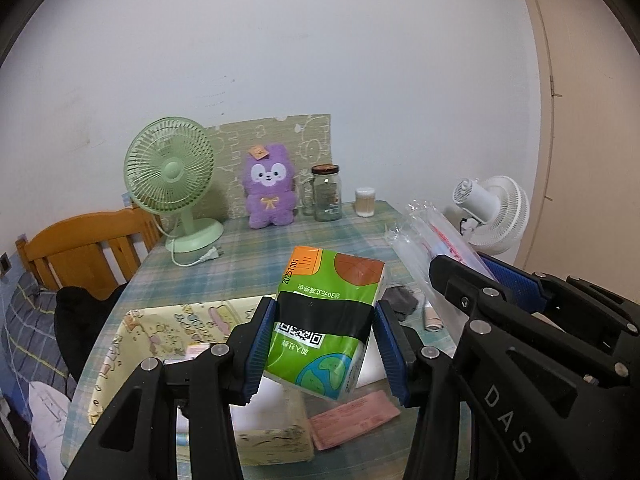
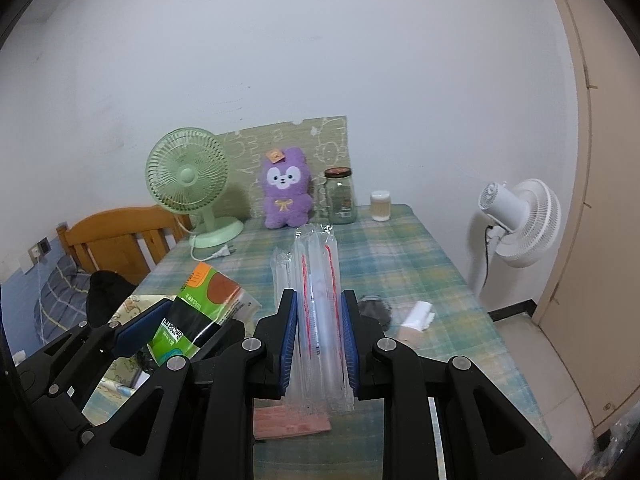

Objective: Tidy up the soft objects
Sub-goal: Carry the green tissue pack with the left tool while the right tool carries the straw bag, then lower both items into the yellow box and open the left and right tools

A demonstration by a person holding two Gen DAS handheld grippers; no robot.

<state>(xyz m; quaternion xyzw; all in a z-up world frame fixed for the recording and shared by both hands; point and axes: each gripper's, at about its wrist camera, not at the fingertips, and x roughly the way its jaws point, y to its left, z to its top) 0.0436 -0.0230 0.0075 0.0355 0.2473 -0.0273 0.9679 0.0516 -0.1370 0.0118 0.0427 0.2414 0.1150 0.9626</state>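
Note:
My left gripper is shut on a green tissue pack and holds it above a yellow cartoon-print storage box at the table's near left. The pack also shows in the right wrist view. My right gripper is shut on a long clear plastic package with red lines, held above the table; it shows in the left wrist view at the right. A purple plush toy sits at the table's far edge.
A green fan, a glass jar and a cotton-swab tub stand at the back of the plaid table. A grey cloth, a small roll and a pink sheet lie on it. A white fan stands right, a wooden chair left.

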